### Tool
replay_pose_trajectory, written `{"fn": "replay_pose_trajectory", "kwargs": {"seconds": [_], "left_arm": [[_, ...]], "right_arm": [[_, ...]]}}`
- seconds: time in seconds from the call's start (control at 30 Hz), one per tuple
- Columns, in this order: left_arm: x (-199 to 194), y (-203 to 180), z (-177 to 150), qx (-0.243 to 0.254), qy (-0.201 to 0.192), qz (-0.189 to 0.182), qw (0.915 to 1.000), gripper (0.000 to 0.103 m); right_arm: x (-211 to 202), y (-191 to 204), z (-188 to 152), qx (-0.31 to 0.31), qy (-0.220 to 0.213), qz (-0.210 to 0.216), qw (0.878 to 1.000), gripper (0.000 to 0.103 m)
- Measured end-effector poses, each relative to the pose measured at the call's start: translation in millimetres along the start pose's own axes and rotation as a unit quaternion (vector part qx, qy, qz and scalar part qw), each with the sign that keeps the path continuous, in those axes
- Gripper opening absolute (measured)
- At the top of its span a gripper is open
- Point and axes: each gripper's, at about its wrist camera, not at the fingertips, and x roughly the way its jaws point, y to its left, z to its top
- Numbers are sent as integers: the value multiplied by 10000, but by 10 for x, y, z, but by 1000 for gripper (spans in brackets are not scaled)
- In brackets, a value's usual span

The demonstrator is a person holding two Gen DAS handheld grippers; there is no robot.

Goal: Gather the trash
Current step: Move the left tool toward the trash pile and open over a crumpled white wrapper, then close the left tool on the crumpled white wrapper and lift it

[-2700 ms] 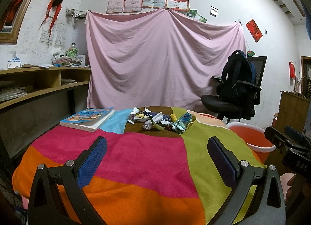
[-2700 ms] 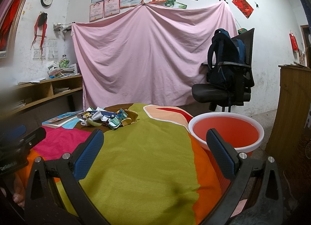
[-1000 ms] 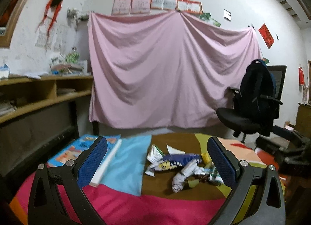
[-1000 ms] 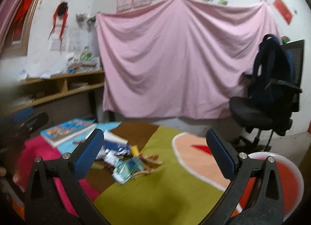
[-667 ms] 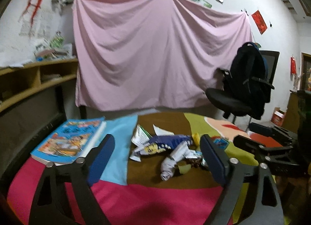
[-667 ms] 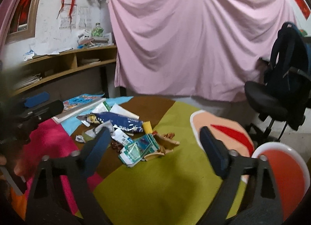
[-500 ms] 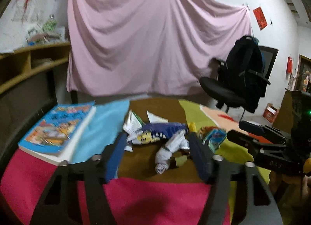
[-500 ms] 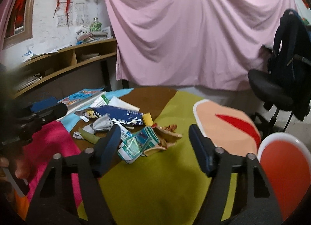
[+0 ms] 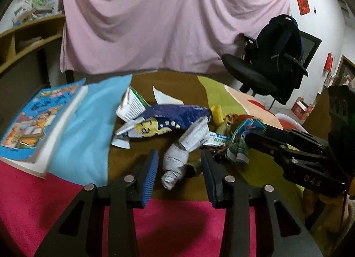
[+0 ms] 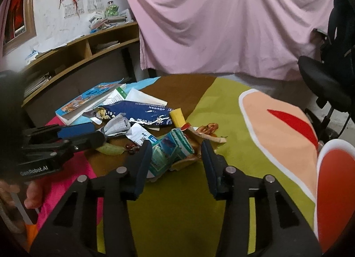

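Observation:
A pile of trash lies on the multicoloured cloth-covered table [image 9: 173, 214]. It holds a blue snack bag [image 9: 170, 120], a crumpled grey wrapper [image 9: 184, 152], a green-teal packet [image 10: 170, 150], a yellow tube [image 10: 177, 116] and white paper scraps. My left gripper [image 9: 179, 163] is partly open, its jaws on either side of the grey wrapper, not pressing it. My right gripper [image 10: 176, 153] is partly open around the green-teal packet. An orange basin [image 10: 335, 192] with a white rim stands at the table's right.
A thick book [image 9: 42, 121] lies on the table at the left. An office chair with a black backpack [image 9: 281, 57] stands behind on the right. Wooden shelves [image 10: 88, 50] run along the left wall. A pink sheet [image 9: 173, 17] hangs behind.
Both grippers have moved forward over the table to the trash pile and their jaws have narrowed from wide open to partly open around the wrapper and the packet.

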Motion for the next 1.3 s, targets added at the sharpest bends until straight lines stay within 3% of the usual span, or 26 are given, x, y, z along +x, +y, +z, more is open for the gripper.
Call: {"fn": "replay_pose_trajectory", "kwargs": {"seconds": [0.2,0.4,0.6,0.97,1.07,1.2,1.3], "left_arm": [[1,77,13,-196,113,-173,9996,26],[-41,143,18,-357,138,-298,9988,19],[-159,135,-22,-429,-19,-377,9984,18],[-251,106,-108,-428,137,-505,9977,18],[-265,64,-118,-358,127,-562,9977,20],[-259,15,-129,-306,107,-517,9981,40],[-259,4,-127,-311,56,-606,9977,41]], "right_arm": [[4,78,4,-194,15,4,9998,52],[-35,140,-15,-344,-69,25,9994,47],[-91,186,-39,-427,-173,21,9989,41],[-322,273,-124,-531,-461,-191,9973,33],[-405,209,-151,-388,-552,-273,9974,33],[-477,124,-185,-214,-583,-344,9975,33],[-466,101,-185,-161,-544,-344,9978,33]]}}
